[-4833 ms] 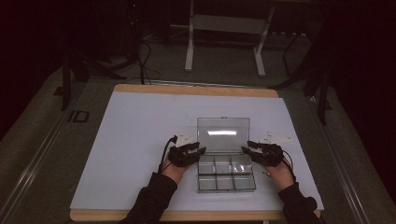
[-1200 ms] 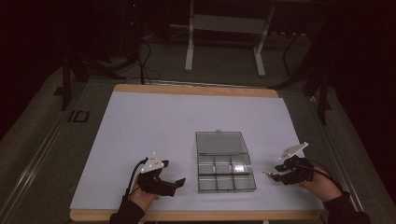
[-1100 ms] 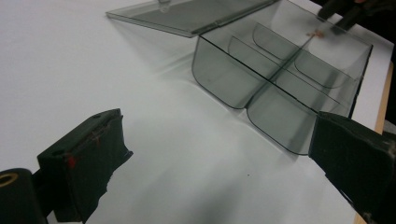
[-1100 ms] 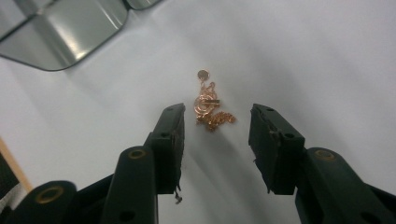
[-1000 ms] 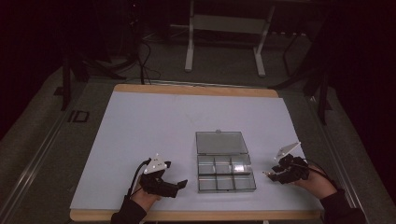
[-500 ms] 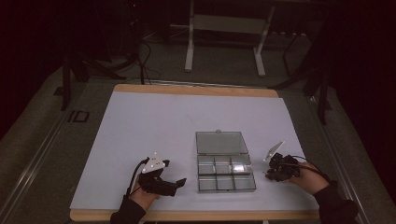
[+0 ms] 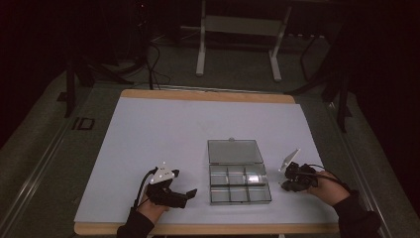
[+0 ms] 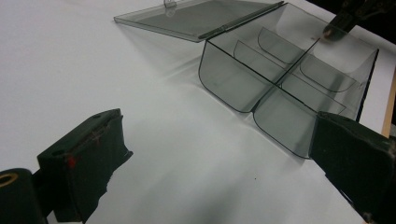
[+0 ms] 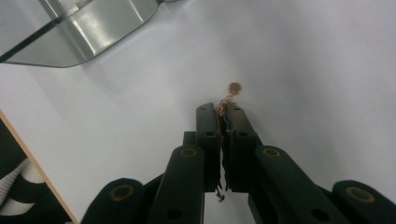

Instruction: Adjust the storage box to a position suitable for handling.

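A clear plastic compartment box (image 7: 239, 183) lies open near the table's front, its lid (image 7: 235, 151) flat behind it. My left gripper (image 7: 189, 197) rests left of the box, open and empty; in the left gripper view its gripper (image 8: 219, 163) points at the box (image 8: 280, 74). My right gripper (image 7: 283, 186) sits low just right of the box. Its jaws have just been closing, and the gripper (image 9: 223, 108) now stands shut on a small coppery chain-like piece (image 9: 232, 88). The piece's round end lies on the white sheet beyond the tips.
A white sheet (image 7: 163, 134) covers the wooden table, whose front edge (image 7: 198, 229) runs just below both hands. A metal stand (image 7: 237, 29) and cables stand on the dark floor behind. The box's corner (image 9: 84, 28) lies close to the right gripper.
The right hand slid left towards the box's right side and its jaws came together. The left gripper stayed put. Earlier both grippers were at the box with its lid upright; the lid now lies flat.
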A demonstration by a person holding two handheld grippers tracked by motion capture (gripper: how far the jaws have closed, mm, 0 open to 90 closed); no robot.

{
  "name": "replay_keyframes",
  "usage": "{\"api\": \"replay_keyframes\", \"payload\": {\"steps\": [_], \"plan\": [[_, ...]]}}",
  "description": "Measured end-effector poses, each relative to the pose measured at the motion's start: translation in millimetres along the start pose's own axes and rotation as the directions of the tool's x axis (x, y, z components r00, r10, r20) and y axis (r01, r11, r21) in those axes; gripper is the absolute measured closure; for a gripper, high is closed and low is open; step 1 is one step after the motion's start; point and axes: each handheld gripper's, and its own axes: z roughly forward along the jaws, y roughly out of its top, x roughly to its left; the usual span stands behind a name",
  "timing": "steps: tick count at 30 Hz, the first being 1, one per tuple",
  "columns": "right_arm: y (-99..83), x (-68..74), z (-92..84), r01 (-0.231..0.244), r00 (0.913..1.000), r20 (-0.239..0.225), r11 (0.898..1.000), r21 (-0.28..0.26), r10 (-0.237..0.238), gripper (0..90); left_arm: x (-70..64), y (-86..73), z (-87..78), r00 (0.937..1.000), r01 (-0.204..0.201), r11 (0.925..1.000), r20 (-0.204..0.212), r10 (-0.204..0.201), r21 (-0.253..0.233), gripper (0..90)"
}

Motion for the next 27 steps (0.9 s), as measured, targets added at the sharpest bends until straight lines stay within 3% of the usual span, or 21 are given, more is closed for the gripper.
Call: {"api": "replay_keyframes", "payload": {"steps": [15, 27], "plan": [[-6.6, -6.3, -38.0, -0.016, 0.9996, 0.022, 0.997, -0.076, 0.018, 86.1, 1.6, -0.5, -1.2, 0.9998, 0.009, 0.9999, -0.015, -0.01, -0.011, 4.3], [4.2, -3.2, -66.6, 0.033, 0.9986, 0.046, 0.992, -0.12, -0.028, 86.2, 2.0, -0.8, -1.0, 0.9998, 0.01, 0.9999, -0.014, -0.011, -0.013, 4.3]]}}
